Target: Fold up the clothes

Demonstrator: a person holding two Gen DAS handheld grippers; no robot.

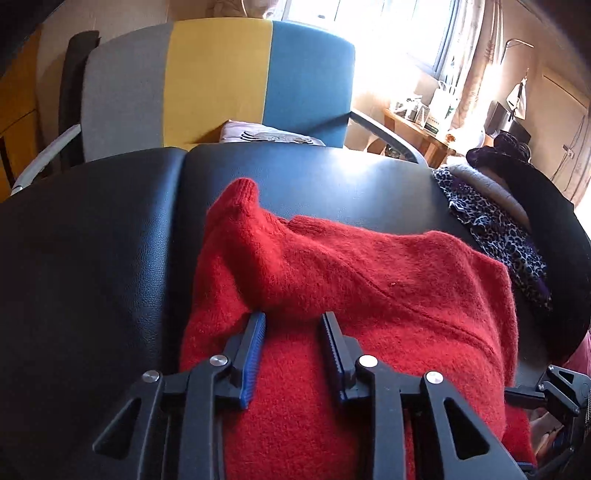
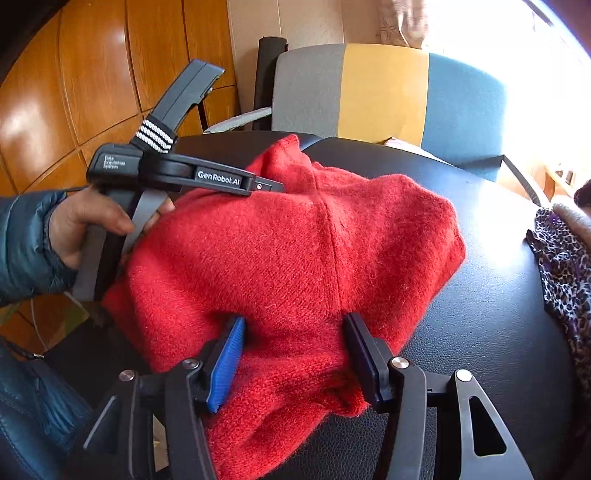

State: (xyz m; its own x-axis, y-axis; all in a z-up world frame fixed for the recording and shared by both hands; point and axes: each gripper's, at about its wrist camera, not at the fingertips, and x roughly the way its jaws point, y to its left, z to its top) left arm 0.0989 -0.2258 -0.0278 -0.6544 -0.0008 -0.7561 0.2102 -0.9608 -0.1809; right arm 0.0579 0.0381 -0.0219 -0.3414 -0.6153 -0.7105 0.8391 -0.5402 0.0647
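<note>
Red knit fills the gap between both pairs of tongs. The left gripper (image 1: 293, 317) lies released on top of the red sweater (image 1: 351, 295), its jaws apart and the wool running flat under and on either side of them, with a rolled sleeve just at the tips. The right gripper (image 2: 293, 321) is clenched on a thick bunch of the same sweater, which narrows between its pads and spreads wide again above them.

In the right wrist view, a hand (image 2: 92, 225) in a teal quilted sleeve (image 2: 26, 243) holds the left tool at centre left; its tips are hidden against the wool.

The sweater sits mid-frame on a black leather-like surface (image 1: 92, 240) with a seam running up it. At the right edge lies a leopard-print cloth (image 1: 495, 232) with darker fabric beside it, cut off by the frame.

Behind, at the top, stands a chair (image 1: 218, 77) with a grey, yellow and blue back; something pale and printed rests on its seat, mostly hidden. Wooden panels (image 2: 96, 66) fill the upper left of the right wrist view. A window (image 1: 388, 26) at upper right is glaring white, and the small things on the wooden shelf (image 1: 424, 133) below it are hard to make out.
</note>
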